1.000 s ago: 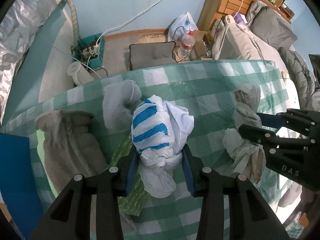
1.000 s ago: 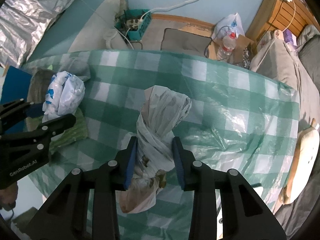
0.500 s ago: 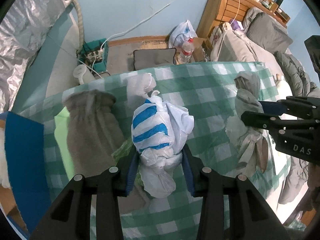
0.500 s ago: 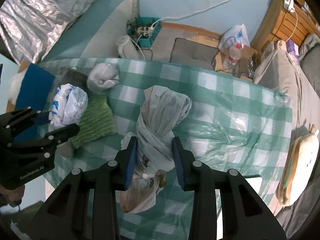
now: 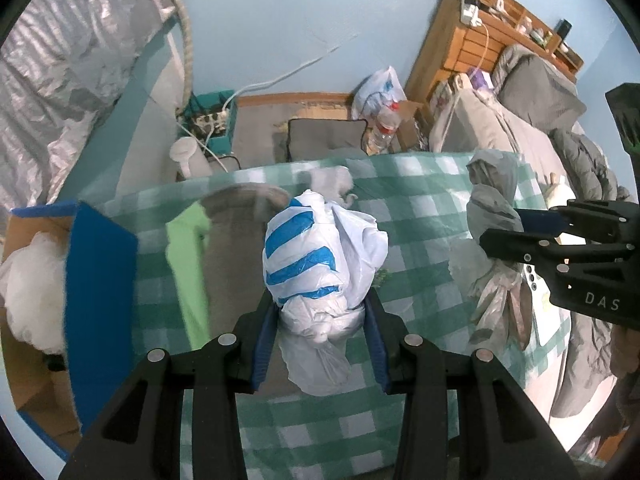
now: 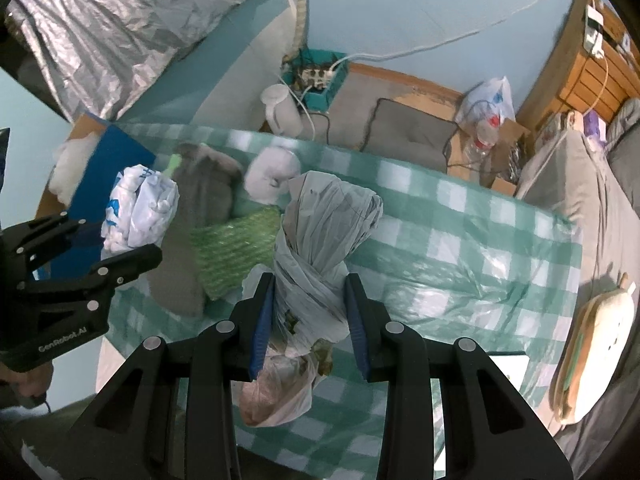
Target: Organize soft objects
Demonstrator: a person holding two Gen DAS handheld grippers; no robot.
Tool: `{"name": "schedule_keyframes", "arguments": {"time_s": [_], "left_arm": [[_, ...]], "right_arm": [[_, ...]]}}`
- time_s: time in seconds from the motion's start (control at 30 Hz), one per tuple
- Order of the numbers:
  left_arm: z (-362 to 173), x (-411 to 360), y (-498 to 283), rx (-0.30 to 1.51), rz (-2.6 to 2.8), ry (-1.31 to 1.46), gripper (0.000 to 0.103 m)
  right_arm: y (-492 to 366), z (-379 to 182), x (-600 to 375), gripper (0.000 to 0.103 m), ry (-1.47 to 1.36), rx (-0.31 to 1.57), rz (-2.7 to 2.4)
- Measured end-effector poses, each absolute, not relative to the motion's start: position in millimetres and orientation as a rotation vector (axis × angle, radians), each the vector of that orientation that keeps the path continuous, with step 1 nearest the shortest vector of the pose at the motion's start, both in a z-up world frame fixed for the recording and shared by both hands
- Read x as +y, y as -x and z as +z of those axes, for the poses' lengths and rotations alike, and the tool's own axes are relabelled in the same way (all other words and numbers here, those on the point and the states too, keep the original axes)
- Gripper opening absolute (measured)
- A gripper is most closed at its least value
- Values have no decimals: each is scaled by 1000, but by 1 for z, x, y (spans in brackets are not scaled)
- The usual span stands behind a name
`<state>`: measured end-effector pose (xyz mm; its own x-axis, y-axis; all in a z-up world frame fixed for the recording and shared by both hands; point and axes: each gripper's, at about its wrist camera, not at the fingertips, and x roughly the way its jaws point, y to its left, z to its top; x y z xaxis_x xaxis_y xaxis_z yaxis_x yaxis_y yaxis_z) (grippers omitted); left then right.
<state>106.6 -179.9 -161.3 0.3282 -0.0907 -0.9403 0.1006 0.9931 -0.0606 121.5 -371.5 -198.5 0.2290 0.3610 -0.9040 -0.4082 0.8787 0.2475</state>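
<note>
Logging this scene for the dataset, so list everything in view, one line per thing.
blue-striped white plastic bag: 1, white and blue, held above the tablecloth in the left gripper
knotted grey plastic bag: 1, pale grey, held in the right gripper
green-and-white checked tablecloth: 1, covers the table
grey fleece cloth: 1, grey, on the tablecloth's left part
green knitted cloth: 1, green, beside the fleece
small white bundle: 1, white, at the far edge
blue cardboard box: 1, blue, left of the table, white stuffing inside
water bottle: 1, clear, on the floor
left gripper: black, jaws closed on the striped bag
right gripper: black, jaws closed on the grey bag
</note>
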Motion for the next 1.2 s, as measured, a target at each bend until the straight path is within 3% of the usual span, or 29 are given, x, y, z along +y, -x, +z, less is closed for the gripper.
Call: {"name": "schedule_keyframes", "arguments": {"time_s": [0.63,1.2], "left_arm": [[-118,-82,-69,1161,2,90,42],[-109,-17,-39,1144,136,174,42]], "right_arm": [[-111,-140,-296,33,102,1156,650],[-103,-122,-200,33,171,1127,808]]}}
